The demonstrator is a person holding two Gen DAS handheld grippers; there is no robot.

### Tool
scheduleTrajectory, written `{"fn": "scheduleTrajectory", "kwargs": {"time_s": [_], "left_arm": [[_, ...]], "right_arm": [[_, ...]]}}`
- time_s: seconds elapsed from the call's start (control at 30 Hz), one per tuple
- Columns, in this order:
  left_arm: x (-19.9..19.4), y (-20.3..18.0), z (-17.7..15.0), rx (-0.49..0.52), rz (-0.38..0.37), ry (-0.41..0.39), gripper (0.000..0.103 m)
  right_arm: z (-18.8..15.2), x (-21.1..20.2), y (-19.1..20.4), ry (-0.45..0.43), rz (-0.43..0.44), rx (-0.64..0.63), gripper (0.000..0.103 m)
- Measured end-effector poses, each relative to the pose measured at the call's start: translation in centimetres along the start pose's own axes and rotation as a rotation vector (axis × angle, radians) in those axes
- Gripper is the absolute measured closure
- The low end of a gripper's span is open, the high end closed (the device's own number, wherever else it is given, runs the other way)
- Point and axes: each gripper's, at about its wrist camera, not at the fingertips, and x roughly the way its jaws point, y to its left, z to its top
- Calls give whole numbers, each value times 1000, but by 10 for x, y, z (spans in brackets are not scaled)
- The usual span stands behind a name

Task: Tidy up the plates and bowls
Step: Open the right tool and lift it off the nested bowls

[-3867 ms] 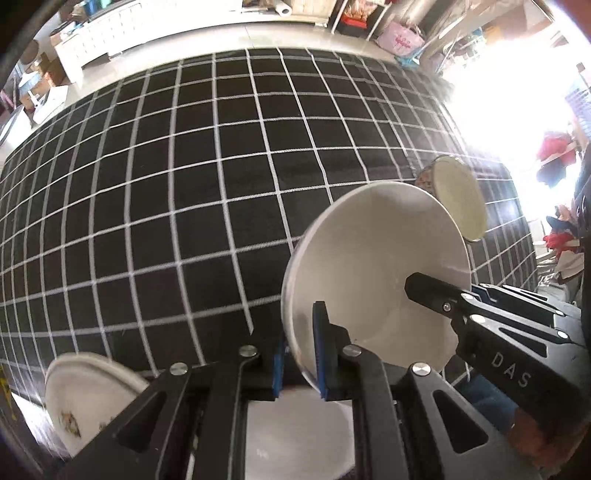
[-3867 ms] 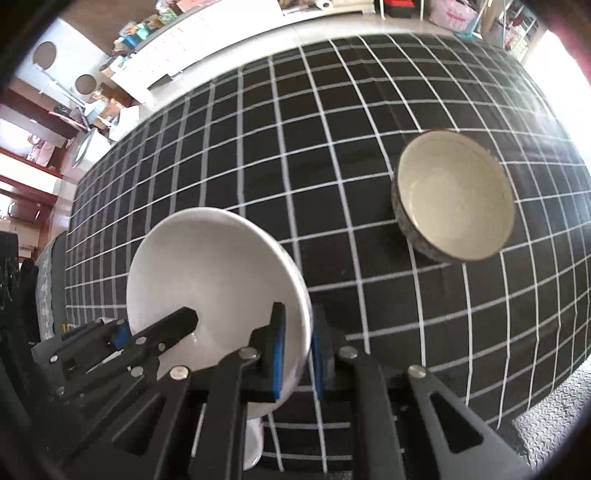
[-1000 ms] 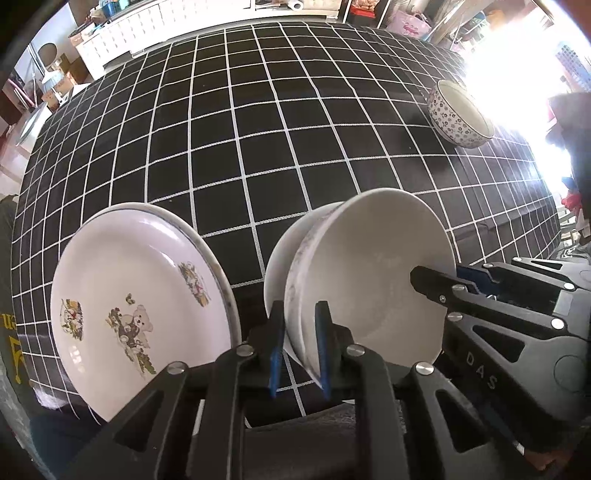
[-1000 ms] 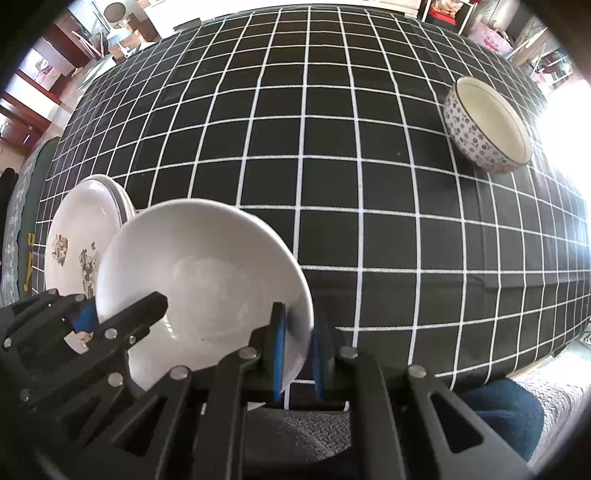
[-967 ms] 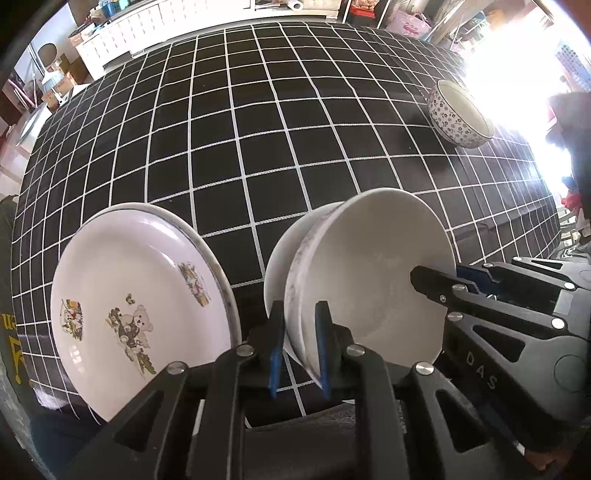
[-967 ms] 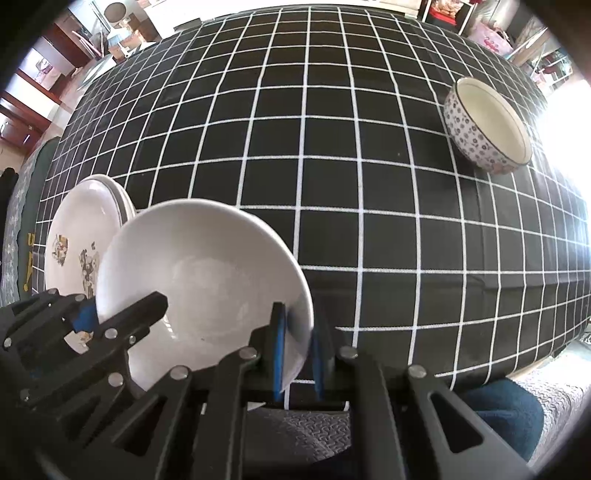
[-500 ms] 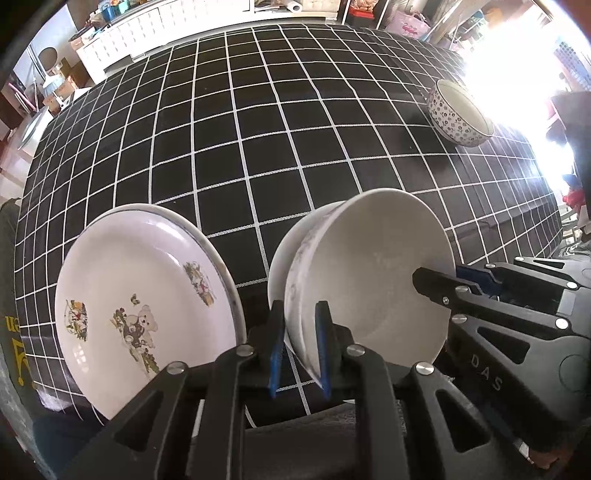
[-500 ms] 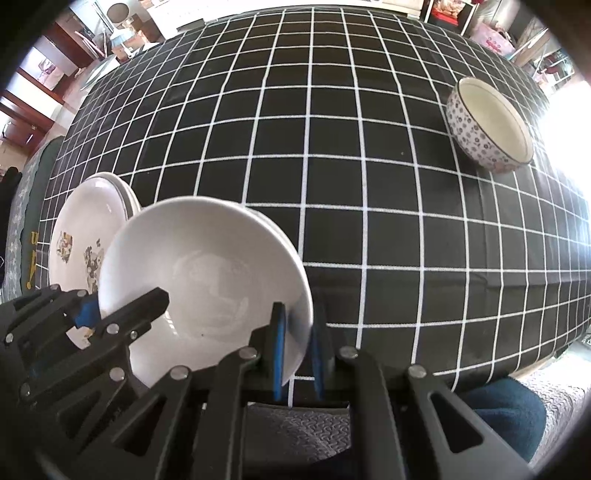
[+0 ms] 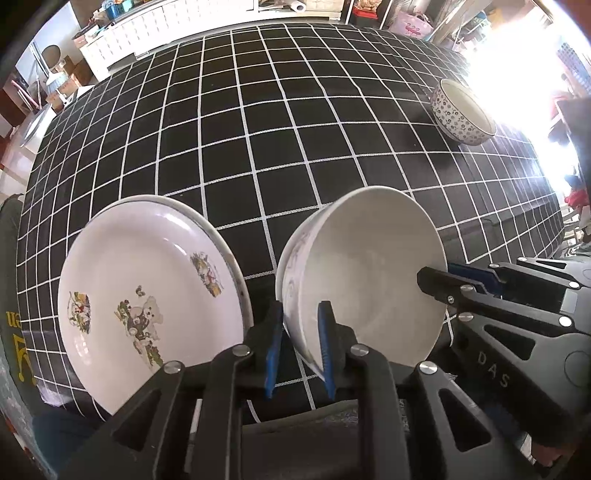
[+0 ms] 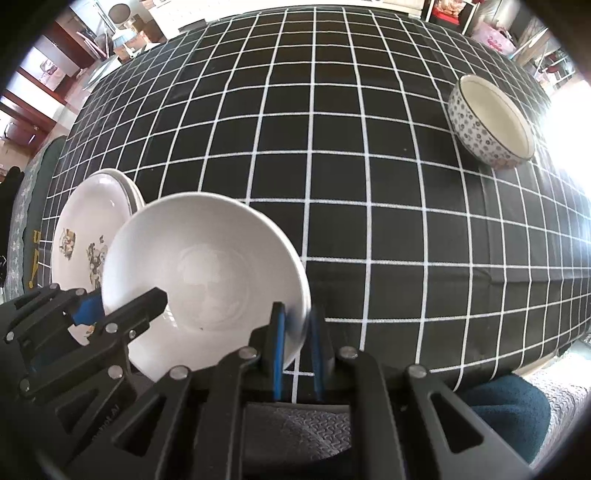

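Both grippers hold one plain white bowl (image 9: 369, 273) by opposite rims above the table's near edge. My left gripper (image 9: 300, 343) is shut on its left rim. My right gripper (image 10: 298, 339) is shut on its right rim; the bowl (image 10: 207, 269) shows there too. A second white bowl sits nested under it; only its rim (image 9: 286, 254) shows. A white plate with bear pictures (image 9: 147, 295) lies to the left, on another plate, and also shows in the right wrist view (image 10: 85, 229). A blue-flowered bowl (image 9: 461, 110) stands far right, also seen from the right wrist (image 10: 491, 122).
The table has a black cloth with a white grid (image 9: 258, 129). Its near edge drops off below the grippers (image 10: 498, 350). White cabinets and clutter stand beyond the far edge (image 9: 166, 33).
Both grippers have drawn back toward the near edge with the white bowl, away from the flowered bowl. The bear plate has come fully into the left wrist view.
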Motion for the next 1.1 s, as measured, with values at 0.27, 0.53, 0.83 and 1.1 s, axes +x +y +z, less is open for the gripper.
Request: {"fn": "scheduleTrajectory", "kwargs": {"time_s": [0.27, 0.53, 0.83, 1.1], "left_arm": [[-5, -1, 0, 7, 5, -16, 85], [-6, 4, -4, 6, -5, -15, 83], [-13, 7, -7, 2, -16, -27, 82], [-15, 13, -9, -21, -25, -37, 75]], "right_arm": [[-1, -6, 0, -5, -5, -1, 87], [-2, -10, -5, -14, -20, 8, 86], [-5, -23, -3, -43, -15, 20, 86], [-8, -35, -9, -55, -12, 42, 86]]}}
